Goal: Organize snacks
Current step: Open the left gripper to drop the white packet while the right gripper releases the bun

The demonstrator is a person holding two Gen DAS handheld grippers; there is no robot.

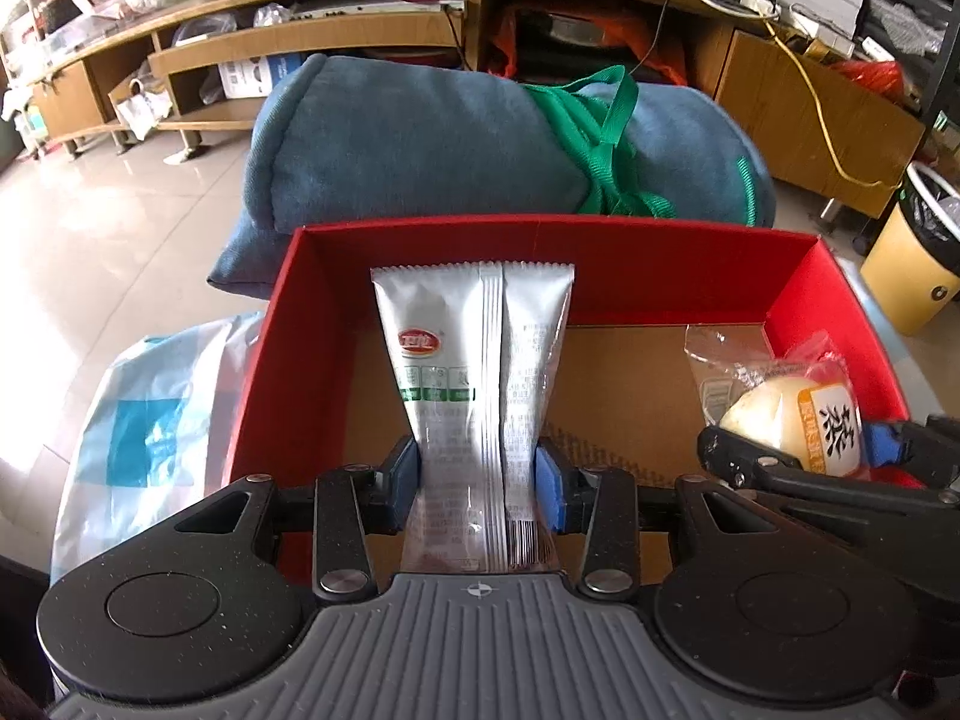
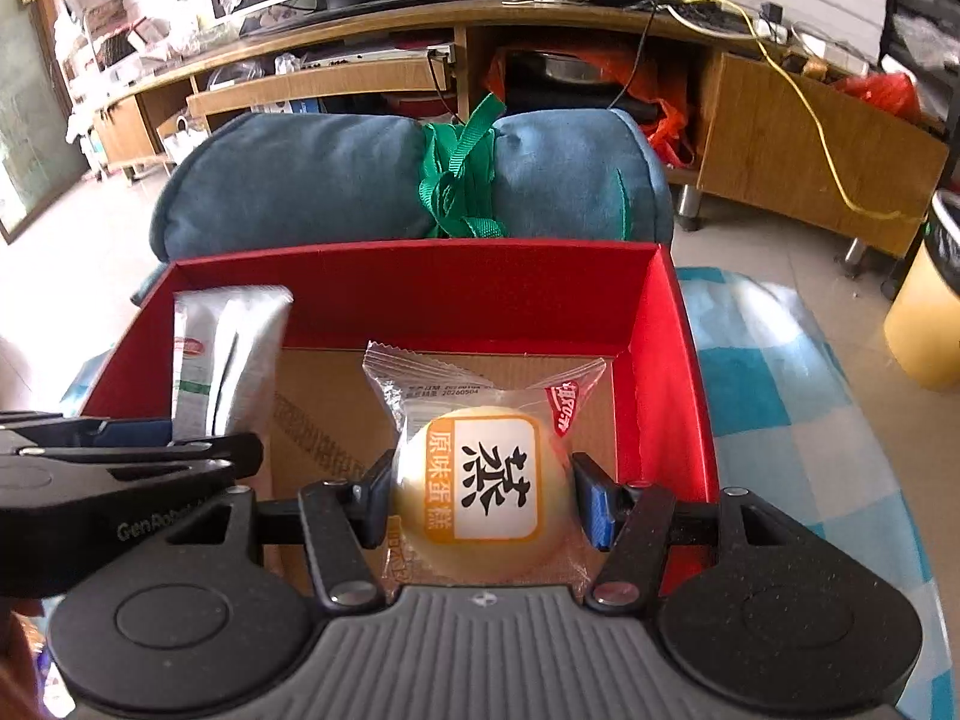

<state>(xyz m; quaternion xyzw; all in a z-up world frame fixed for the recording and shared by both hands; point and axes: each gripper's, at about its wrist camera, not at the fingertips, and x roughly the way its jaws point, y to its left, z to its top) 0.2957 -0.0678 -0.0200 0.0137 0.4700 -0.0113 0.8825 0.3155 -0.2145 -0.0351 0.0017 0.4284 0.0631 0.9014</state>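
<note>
My left gripper [image 1: 478,480] is shut on a silver snack packet [image 1: 474,372], held upright over the left part of the red box [image 1: 540,246]. My right gripper [image 2: 483,501] is shut on a wrapped round cake [image 2: 480,480] with an orange and white label, held over the right part of the red box [image 2: 456,294]. The cake [image 1: 786,414] and the right gripper [image 1: 798,450] show at the right of the left wrist view. The silver packet [image 2: 225,360] and the left gripper [image 2: 150,444] show at the left of the right wrist view. The box's brown cardboard floor [image 1: 624,396] is bare.
A rolled blue blanket [image 1: 450,138] tied with green straps lies behind the box. A blue and white checked cloth [image 2: 810,396] covers the surface right of the box. A white plastic bag [image 1: 156,420] lies left of it. A wooden TV cabinet [image 2: 780,138] and a yellow bin [image 1: 912,264] stand behind.
</note>
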